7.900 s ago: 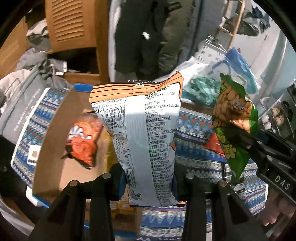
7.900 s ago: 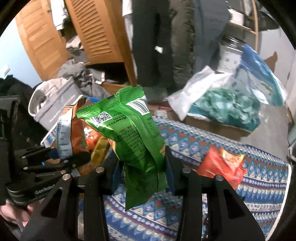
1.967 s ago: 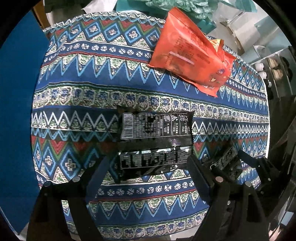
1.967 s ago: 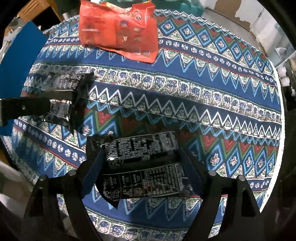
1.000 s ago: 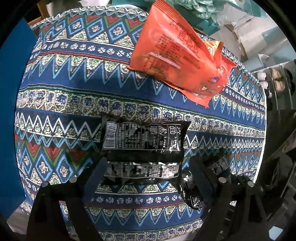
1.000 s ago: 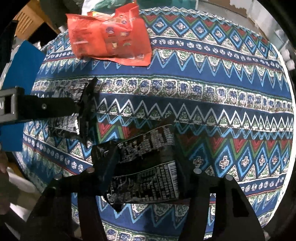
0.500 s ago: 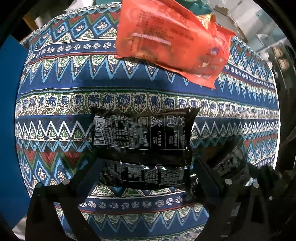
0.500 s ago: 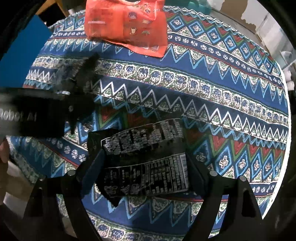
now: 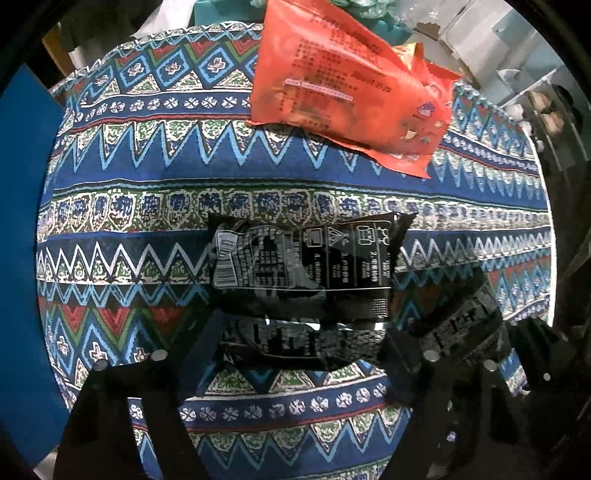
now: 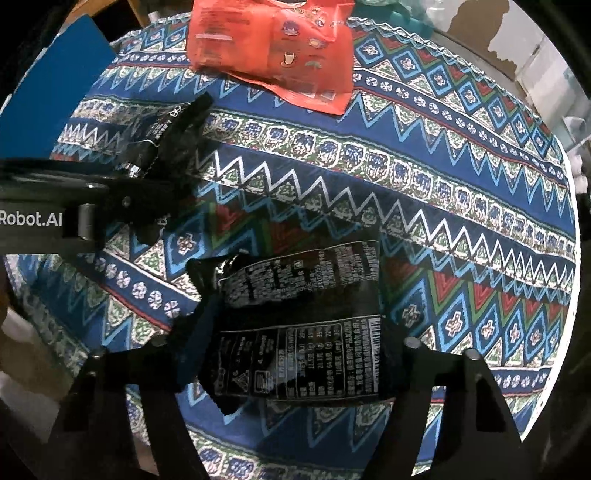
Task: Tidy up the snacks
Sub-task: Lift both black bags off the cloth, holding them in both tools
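Observation:
My left gripper (image 9: 303, 350) is shut on a black snack packet (image 9: 306, 273) with white print, held above the patterned blue tablecloth (image 9: 147, 206). My right gripper (image 10: 295, 354) is shut on a second black snack packet (image 10: 299, 325). In the right wrist view the left gripper (image 10: 147, 184) reaches in from the left with its black packet (image 10: 166, 125). In the left wrist view the right gripper's packet (image 9: 461, 314) shows at the right. A red-orange snack bag (image 9: 351, 85) lies on the cloth at the far side; it also shows in the right wrist view (image 10: 273, 51).
A blue box wall (image 9: 22, 221) stands at the table's left edge, also in the right wrist view (image 10: 48, 92). The round table's edge (image 10: 569, 295) curves along the right. Teal and white bags (image 9: 332, 7) lie beyond the table.
Both packets, which lay on the cloth between open jaws two seconds ago, are now gripped and lifted slightly. The red bag appears closer in both views.

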Demonstrator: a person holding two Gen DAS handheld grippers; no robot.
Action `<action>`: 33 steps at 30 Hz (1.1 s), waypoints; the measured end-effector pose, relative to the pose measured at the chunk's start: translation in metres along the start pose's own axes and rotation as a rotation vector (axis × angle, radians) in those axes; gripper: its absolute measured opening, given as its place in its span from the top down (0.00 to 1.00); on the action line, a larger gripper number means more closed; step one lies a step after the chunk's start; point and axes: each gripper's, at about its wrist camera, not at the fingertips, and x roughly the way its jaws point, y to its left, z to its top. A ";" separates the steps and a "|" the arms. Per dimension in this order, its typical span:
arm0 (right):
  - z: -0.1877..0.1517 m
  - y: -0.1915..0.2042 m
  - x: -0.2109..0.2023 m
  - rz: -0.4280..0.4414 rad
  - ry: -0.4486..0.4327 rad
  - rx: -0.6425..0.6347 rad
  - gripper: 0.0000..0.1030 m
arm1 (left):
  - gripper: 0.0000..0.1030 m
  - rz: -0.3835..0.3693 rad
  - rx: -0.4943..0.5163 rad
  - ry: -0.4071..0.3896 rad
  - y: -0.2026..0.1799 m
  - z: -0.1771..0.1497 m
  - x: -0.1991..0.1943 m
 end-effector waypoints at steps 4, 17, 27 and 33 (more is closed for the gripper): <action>-0.002 -0.002 -0.004 0.034 -0.009 0.054 0.36 | 0.29 -0.021 0.012 -0.010 0.006 -0.006 -0.010; 0.010 -0.020 -0.021 0.051 -0.049 0.118 0.54 | 0.50 -0.046 0.046 -0.025 0.036 -0.010 -0.042; 0.009 -0.059 -0.046 0.079 -0.068 0.209 0.55 | 0.50 0.007 0.159 0.007 0.051 -0.025 -0.053; 0.007 -0.071 -0.058 0.081 -0.061 0.283 0.35 | 0.45 -0.043 0.103 0.055 0.071 -0.040 -0.063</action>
